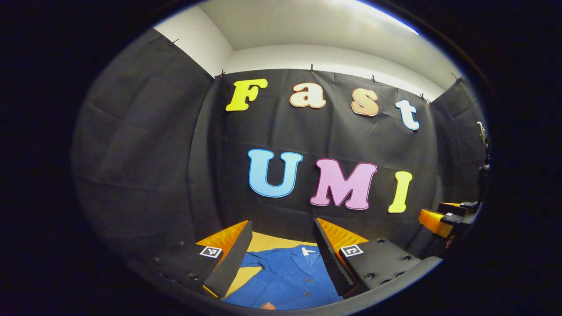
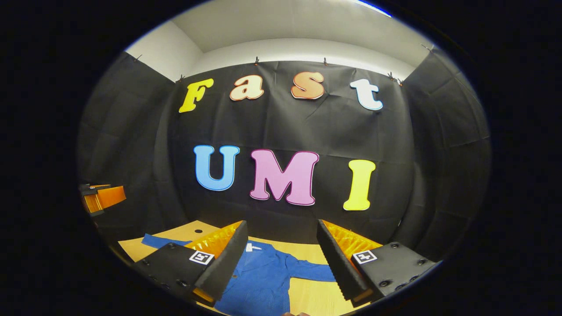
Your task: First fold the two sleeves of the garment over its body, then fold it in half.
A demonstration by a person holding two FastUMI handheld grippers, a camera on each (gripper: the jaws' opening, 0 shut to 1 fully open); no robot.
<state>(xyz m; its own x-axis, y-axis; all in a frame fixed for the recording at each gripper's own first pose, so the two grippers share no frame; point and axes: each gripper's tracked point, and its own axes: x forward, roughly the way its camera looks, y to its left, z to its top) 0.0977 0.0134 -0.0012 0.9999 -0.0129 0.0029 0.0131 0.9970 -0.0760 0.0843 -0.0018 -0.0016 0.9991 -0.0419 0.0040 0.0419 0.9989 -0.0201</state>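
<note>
Our left gripper (image 1: 281,259) and right gripper (image 2: 281,259) both gape wide, holding nothing. Beyond them we count one blue garment (image 2: 263,274) flat on the table (image 2: 307,296), both sleeves spread out from its body.

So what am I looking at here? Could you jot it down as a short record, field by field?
setting: booth with black cloth walls
surface: wooden table
garment: blue shirt, lying flat, collar toward the far wall
sleeves: both spread out to the sides, not yet folded
left hand-held gripper: open, above the shirt, holding nothing
right hand-held gripper: open, above the shirt, holding nothing
task stage: nothing folded yet
</note>
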